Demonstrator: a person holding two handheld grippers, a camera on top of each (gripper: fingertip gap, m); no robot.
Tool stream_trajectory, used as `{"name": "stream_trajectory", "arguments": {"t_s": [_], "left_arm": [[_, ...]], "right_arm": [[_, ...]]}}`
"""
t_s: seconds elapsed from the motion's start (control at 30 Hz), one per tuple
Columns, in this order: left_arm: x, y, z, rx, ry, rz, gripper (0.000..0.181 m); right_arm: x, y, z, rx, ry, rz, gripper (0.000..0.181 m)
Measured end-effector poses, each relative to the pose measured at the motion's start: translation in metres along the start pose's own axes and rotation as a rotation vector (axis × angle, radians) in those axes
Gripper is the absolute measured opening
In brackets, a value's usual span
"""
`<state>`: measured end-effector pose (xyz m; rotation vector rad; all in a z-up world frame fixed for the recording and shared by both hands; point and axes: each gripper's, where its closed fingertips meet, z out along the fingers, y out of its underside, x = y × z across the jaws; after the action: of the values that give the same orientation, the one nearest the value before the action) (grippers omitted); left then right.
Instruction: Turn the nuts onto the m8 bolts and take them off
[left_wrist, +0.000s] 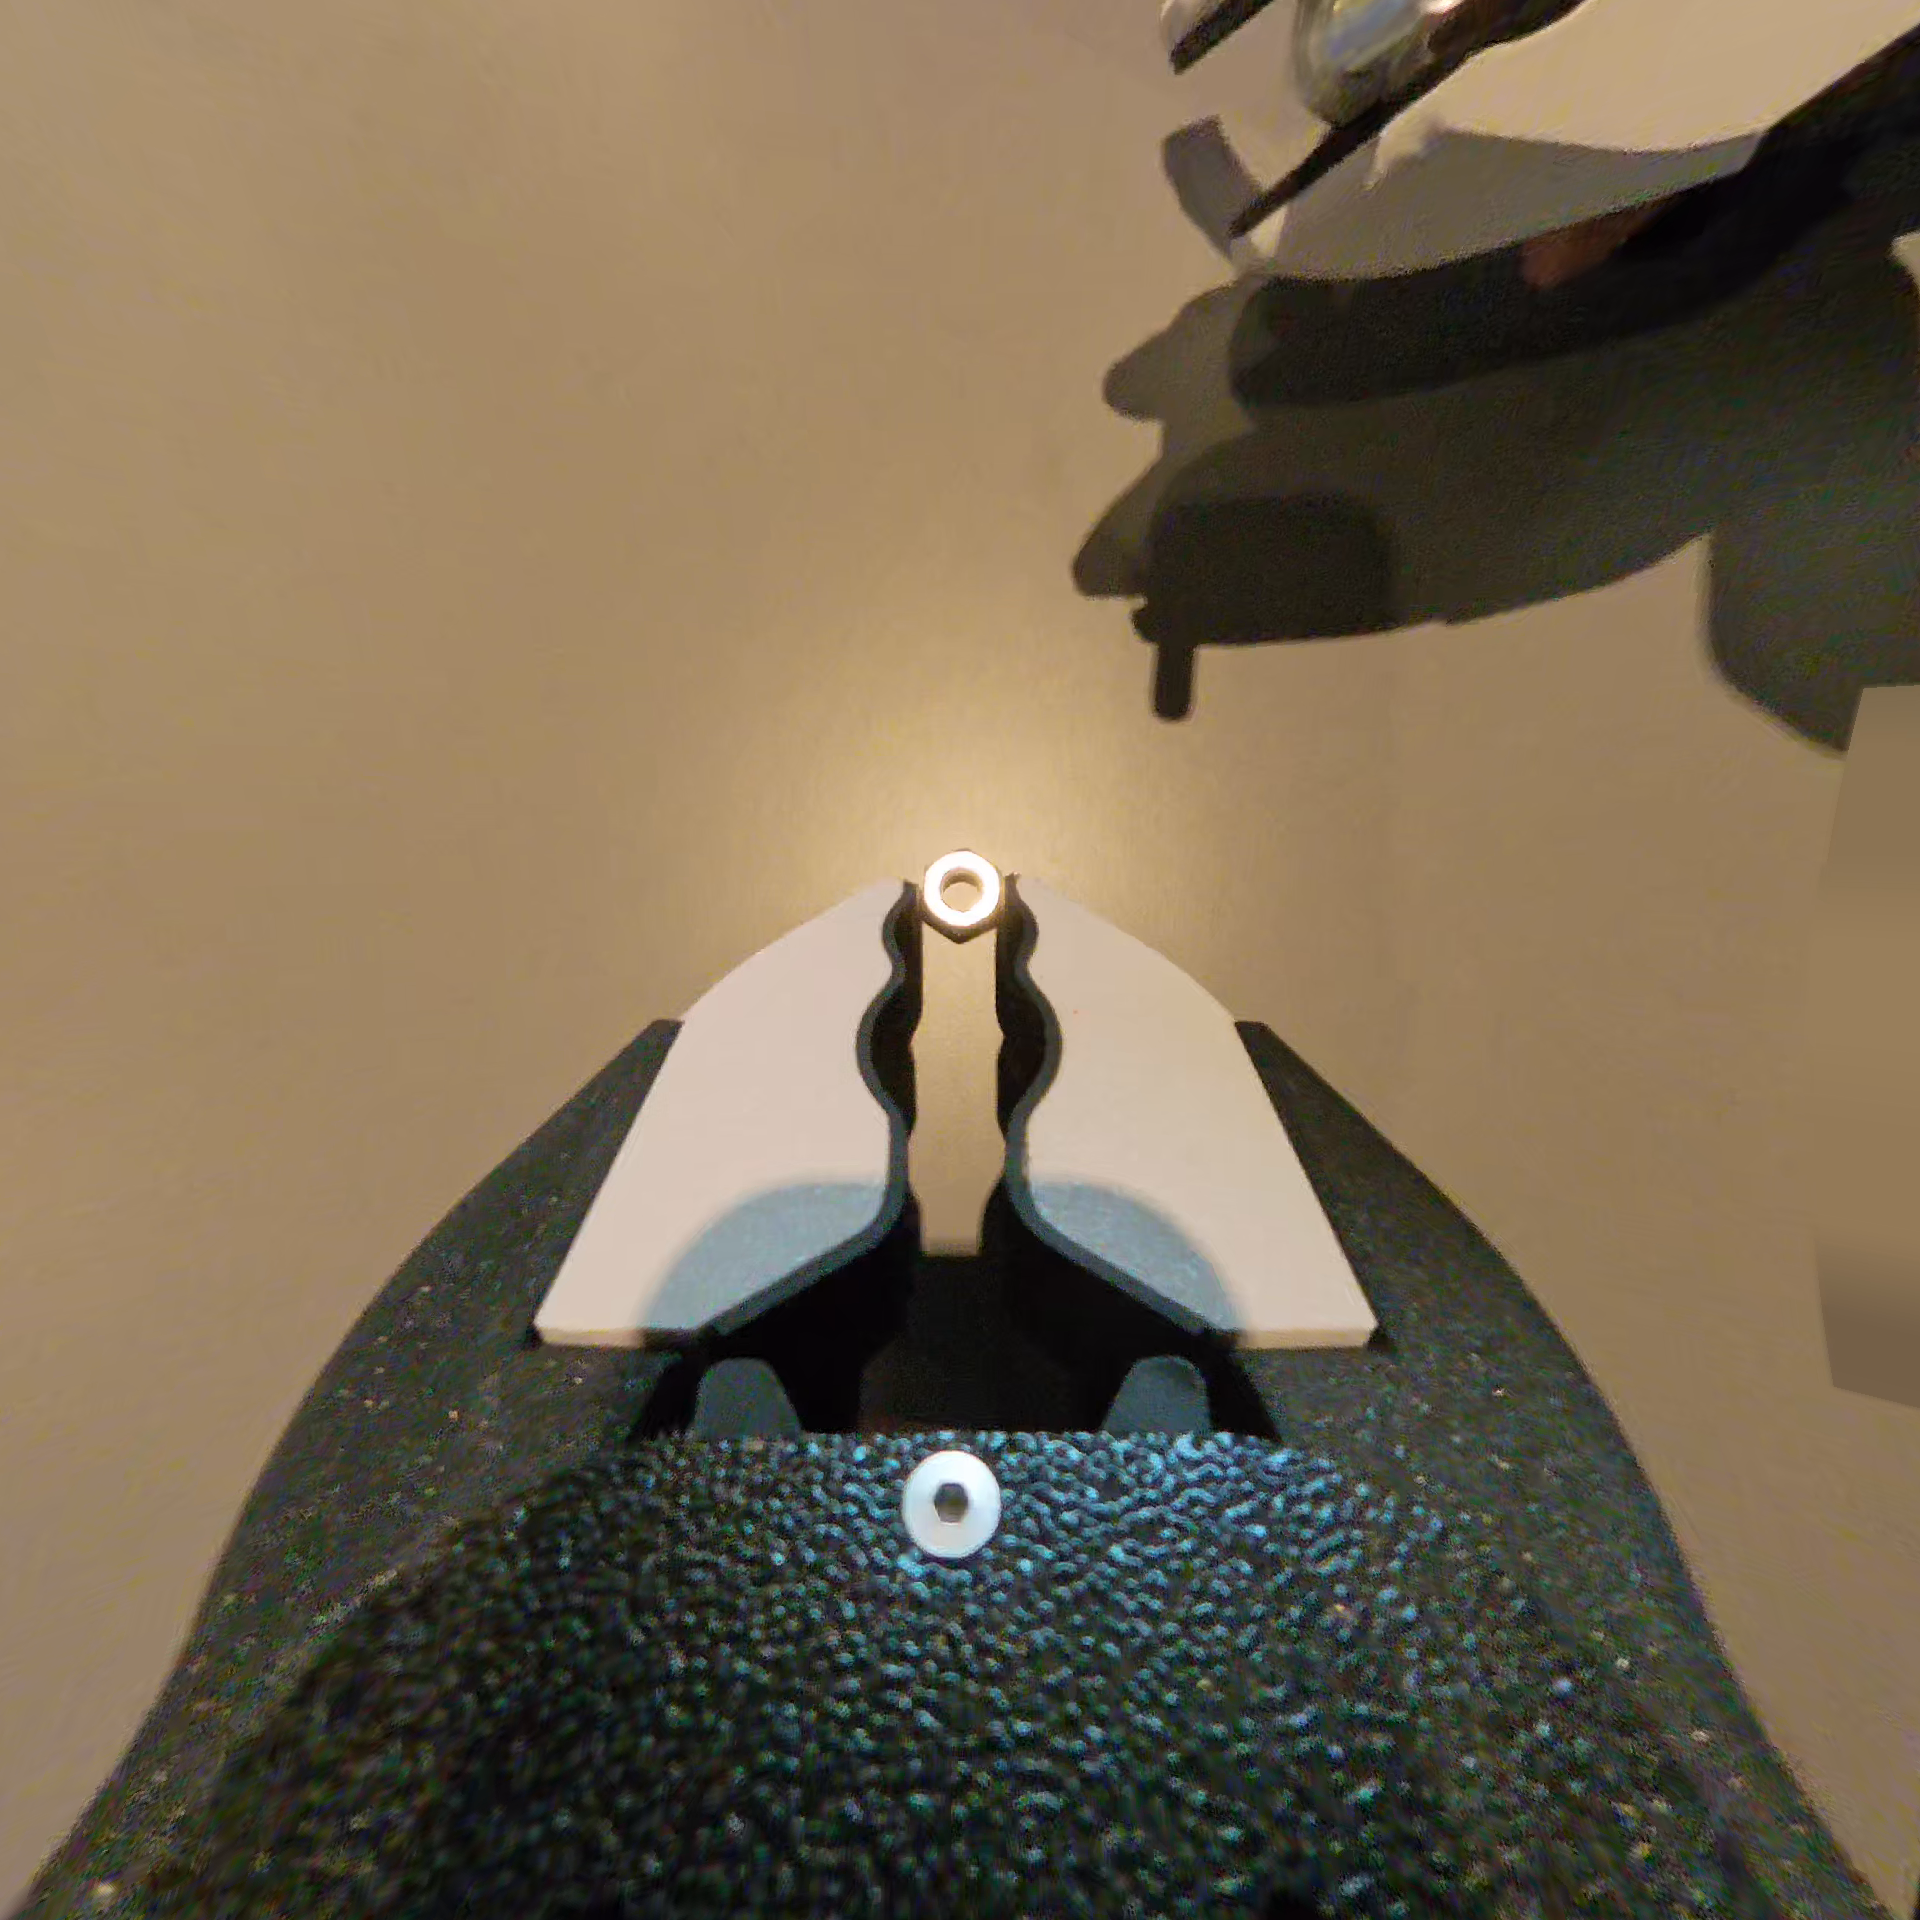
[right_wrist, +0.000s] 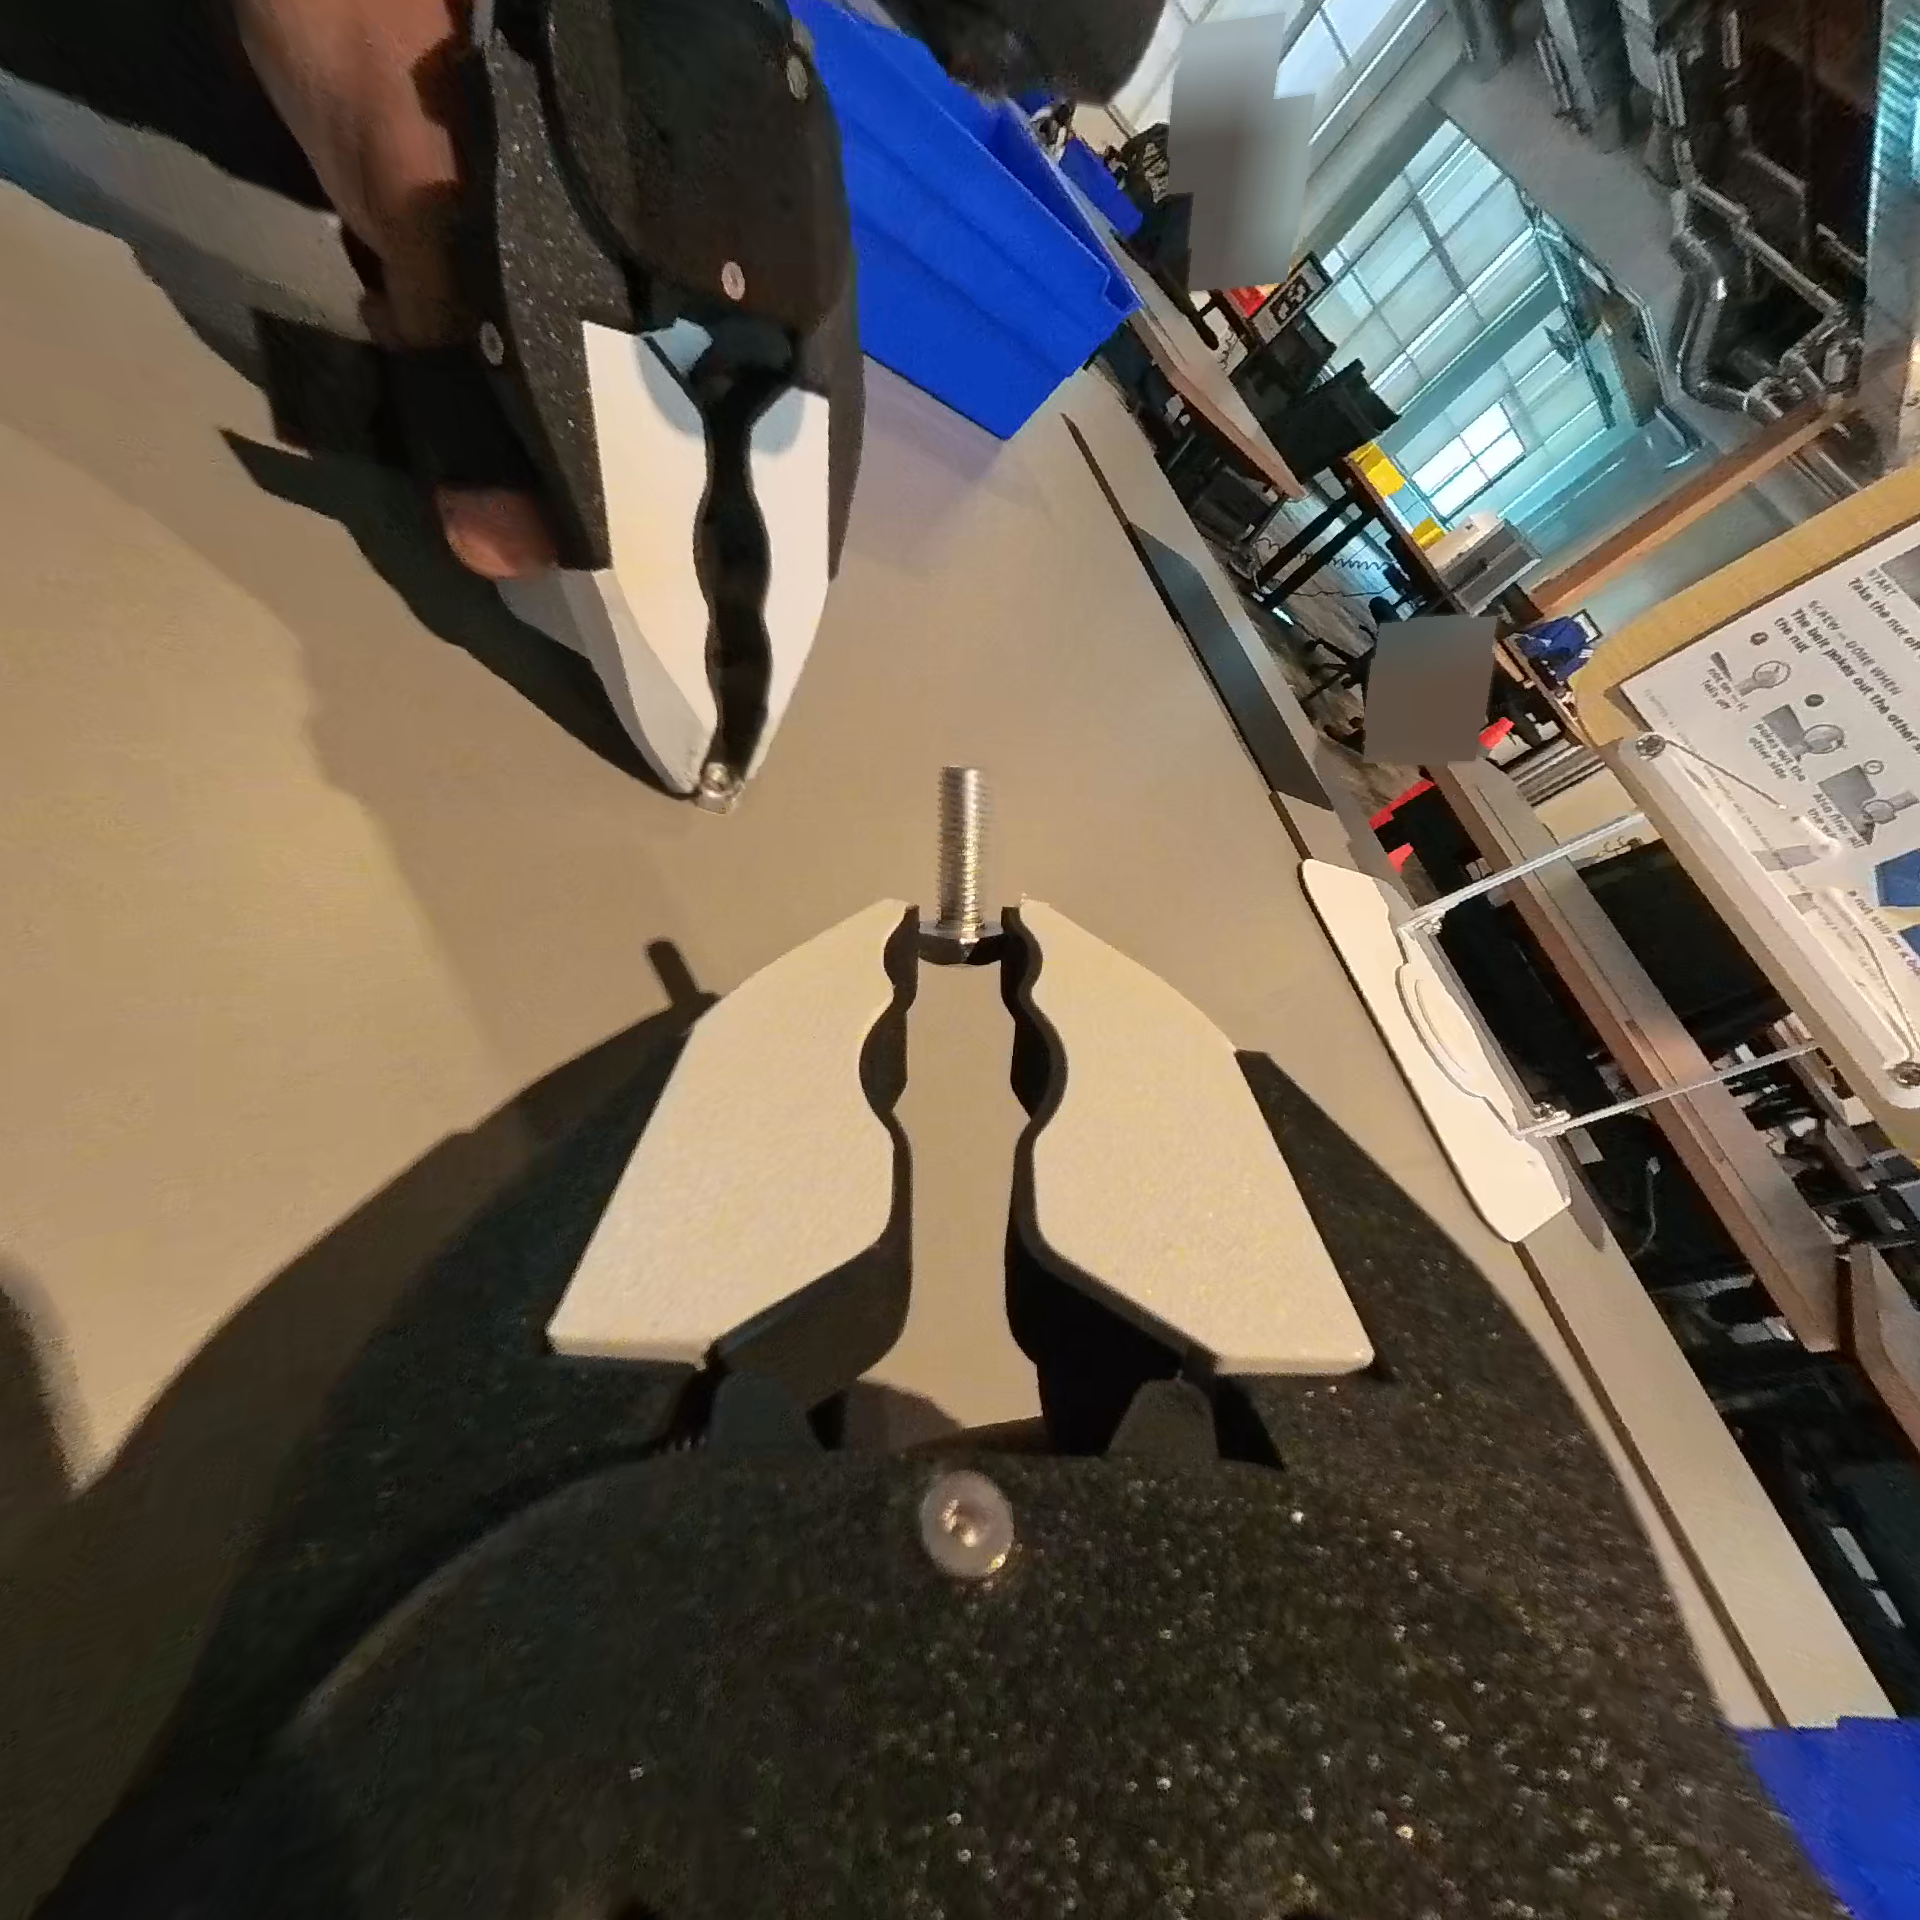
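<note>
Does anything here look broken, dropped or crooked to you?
Nothing stands out. The left gripper pinches a small nut squarely at its tips, and the right gripper holds a bolt by its head, threads pointing straight out. They are apart, and nothing lies loose on the table.

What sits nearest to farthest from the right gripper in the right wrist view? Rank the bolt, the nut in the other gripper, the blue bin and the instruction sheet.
1. Bolt: clamped by its head at the right gripper tips, pointing ahead.
2. Nut: just ahead and left, pinched in the left gripper.
3. Instruction sheet and blue bin: sheet off the table's right edge, bin at the far end; too close to call.
</note>
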<state>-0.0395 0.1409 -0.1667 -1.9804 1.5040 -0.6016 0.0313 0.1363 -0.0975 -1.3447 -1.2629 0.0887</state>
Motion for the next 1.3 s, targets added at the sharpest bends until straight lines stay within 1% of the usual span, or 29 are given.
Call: {"name": "stream_trajectory", "arguments": {"t_s": [0.07,0.1,0.13,0.17,0.23,0.33,0.4,0.43,0.47,0.5,0.57,0.6,0.63,0.67,0.7,0.77,0.83,1.0,1.3], "left_arm": [[-0.001,-0.002,0.001,0.008,0.01,0.002,0.013],[-0.006,-0.003,0.001,0.016,-0.02,0.0,0.013],[-0.012,-0.008,0.0,0.048,-0.047,-0.011,0.013],[-0.016,-0.019,-0.005,0.113,-0.055,-0.032,0.013],[-0.025,-0.052,-0.026,0.293,-0.054,-0.066,0.014],[-0.032,-0.112,-0.071,0.587,-0.015,-0.024,0.013],[-0.038,-0.14,-0.092,0.729,0.007,-0.011,0.013],[-0.039,-0.146,-0.094,0.77,0.015,-0.001,0.013],[-0.04,-0.147,-0.091,0.79,0.018,0.011,0.013],[-0.037,-0.144,-0.084,0.81,0.033,0.024,0.013],[-0.025,-0.131,-0.069,0.863,0.111,0.028,0.013],[-0.02,-0.124,-0.061,0.874,0.142,0.023,0.013],[-0.015,-0.121,-0.054,0.791,0.16,0.033,0.013],[-0.006,-0.119,-0.052,0.77,0.163,0.113,0.013],[-0.001,-0.116,-0.05,0.77,0.164,0.149,0.013],[0.006,-0.111,-0.04,0.721,0.21,0.138,0.013],[0.012,-0.11,-0.036,0.711,0.208,0.183,0.013],[0.022,-0.109,-0.034,0.708,0.217,0.23,0.013],[0.023,-0.11,-0.033,0.704,0.204,0.251,0.013]], "right_arm": [[0.0,-0.001,0.0,0.006,-0.006,0.018,0.015],[0.001,-0.001,0.0,0.007,-0.008,0.028,0.015],[0.002,-0.001,0.0,0.009,-0.009,0.038,0.015],[0.003,-0.002,0.0,0.013,-0.01,0.049,0.015],[0.007,-0.005,0.001,0.027,-0.016,0.074,0.015],[0.015,-0.012,0.009,0.038,-0.062,0.093,0.015],[0.022,-0.014,0.017,0.035,-0.098,0.104,0.015],[0.025,-0.014,0.022,0.038,-0.113,0.123,0.015],[0.027,-0.012,0.027,0.044,-0.124,0.149,0.015],[0.029,-0.009,0.03,0.049,-0.129,0.173,0.015],[0.026,0.004,0.032,0.036,-0.13,0.179,0.015],[0.023,0.01,0.03,0.017,-0.13,0.149,0.015],[0.021,0.015,0.027,-0.001,-0.122,0.105,0.015],[0.019,0.018,0.023,-0.012,-0.111,0.066,0.015],[0.017,0.02,0.02,-0.017,-0.105,0.048,0.015],[0.015,0.018,0.015,-0.007,-0.105,0.059,0.015],[0.015,0.012,0.013,0.013,-0.107,0.076,0.015],[0.01,0.003,0.013,0.051,-0.126,0.11,0.015],[0.008,-0.001,0.013,0.077,-0.148,0.142,0.015]]}}
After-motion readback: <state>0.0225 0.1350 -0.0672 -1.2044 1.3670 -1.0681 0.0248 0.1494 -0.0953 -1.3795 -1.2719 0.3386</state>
